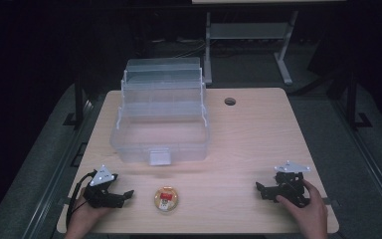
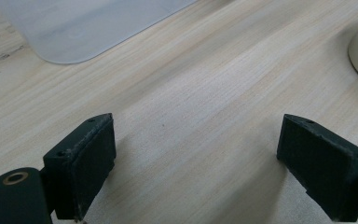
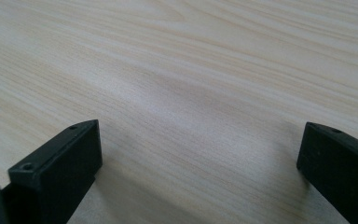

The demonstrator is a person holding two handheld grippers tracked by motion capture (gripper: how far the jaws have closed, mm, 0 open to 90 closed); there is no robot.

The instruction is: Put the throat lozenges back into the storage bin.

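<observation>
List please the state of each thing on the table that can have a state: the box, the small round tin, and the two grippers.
Clear plastic organiser box: open, tiers raised toward the back, bottom compartment looks empty.
Round tin: lid on, lying flat on the table, not touched by any gripper.
Left gripper: open, holding nothing, low over the table beside the tin.
Right gripper: open, holding nothing, low over bare wood.

Bare table (image 1: pixel 238 149) lies between grippers; clear box (image 1: pixel 161 119) blocks behind.
</observation>
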